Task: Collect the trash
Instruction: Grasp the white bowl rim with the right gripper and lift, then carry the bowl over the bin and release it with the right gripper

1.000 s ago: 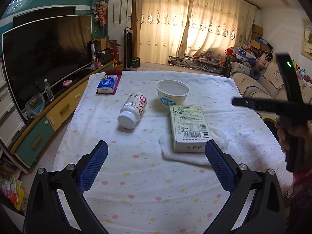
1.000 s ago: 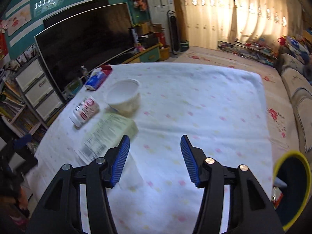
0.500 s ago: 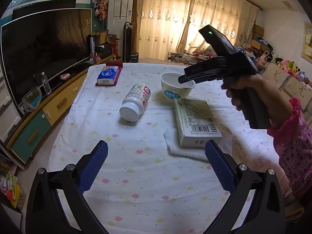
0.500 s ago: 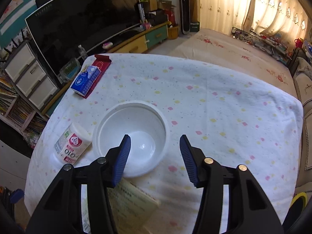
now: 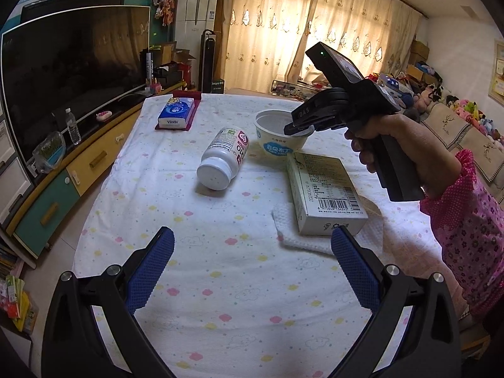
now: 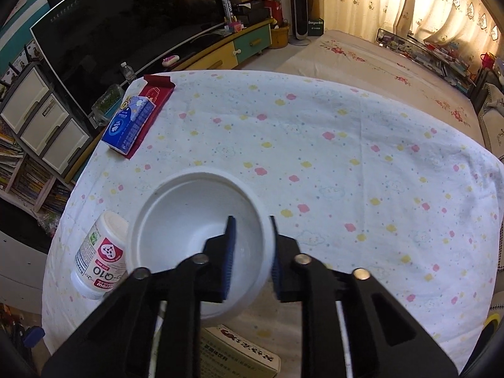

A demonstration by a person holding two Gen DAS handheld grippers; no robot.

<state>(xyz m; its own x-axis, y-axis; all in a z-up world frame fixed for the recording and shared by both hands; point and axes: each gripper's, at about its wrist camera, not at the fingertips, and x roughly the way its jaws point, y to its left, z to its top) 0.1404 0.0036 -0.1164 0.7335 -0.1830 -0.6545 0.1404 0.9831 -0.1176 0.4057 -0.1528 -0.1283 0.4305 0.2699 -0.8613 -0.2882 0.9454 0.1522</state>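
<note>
The right gripper [image 6: 250, 252] straddles the near-right rim of the white cup [image 6: 195, 220]: one blue pad is inside the bowl of it, the other outside the wall, and the jaws stand narrowed around that wall. Whether the pads already press on the plastic I cannot tell for certain, though it looks like a grip. Seen from the left wrist, the same gripper reaches down into the cup's [image 5: 277, 135] mouth from the right side, so the right hand [image 5: 397, 145] is clearly the nearer one and the lift, I judge, goes straight up by the rim.

The left gripper [image 5: 252, 258] hangs back over the near part of the table [image 5: 239, 283], jaws wide apart and holding nothing.

The cup is an upright, empty white plastic tub with a wide lip and a blue label on its side. Just beside it, to its left, a white pill bottle [image 5: 225, 160] lies on its side, cap toward the camera. A pale green box [image 5: 324, 189] rests partly on a white tissue [image 5: 315, 233] nearer the left gripper.
</note>
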